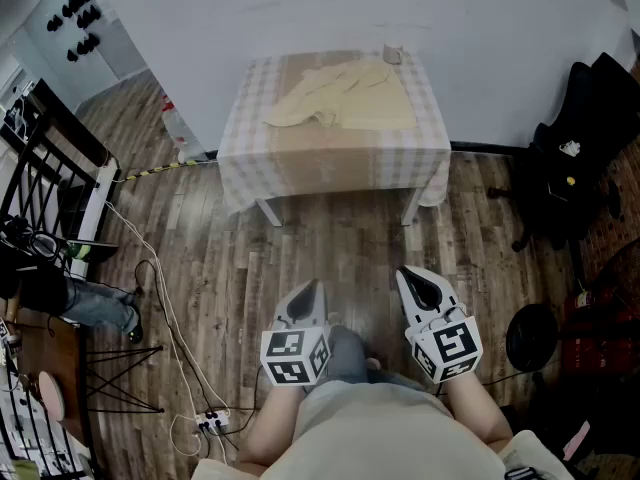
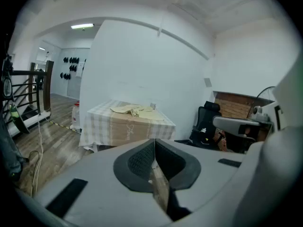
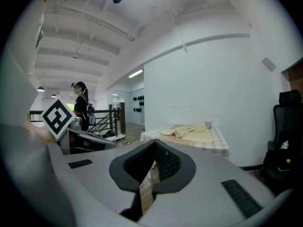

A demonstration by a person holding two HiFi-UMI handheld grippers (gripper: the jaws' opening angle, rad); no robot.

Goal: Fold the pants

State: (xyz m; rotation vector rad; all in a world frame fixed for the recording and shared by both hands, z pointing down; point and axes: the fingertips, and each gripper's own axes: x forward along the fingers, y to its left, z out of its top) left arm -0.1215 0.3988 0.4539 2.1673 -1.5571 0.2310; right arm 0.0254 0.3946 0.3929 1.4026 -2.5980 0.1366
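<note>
Pale yellow pants (image 1: 343, 96) lie crumpled on a small table (image 1: 330, 158) with a checked cloth against the far wall. The pants (image 2: 134, 109) also show far off in the left gripper view, and the pants (image 3: 187, 132) in the right gripper view. My left gripper (image 1: 314, 286) and right gripper (image 1: 410, 277) hang low, close to my body, well short of the table. Both are shut with nothing between the jaws; the tips meet in both gripper views.
A small cup (image 1: 392, 54) stands at the table's far right corner. A black office chair (image 1: 575, 148) sits to the right, a black railing (image 1: 50, 158) and cables (image 1: 165, 308) to the left. A person (image 3: 80, 109) stands in the distance. Wooden floor (image 1: 340, 258) lies between me and the table.
</note>
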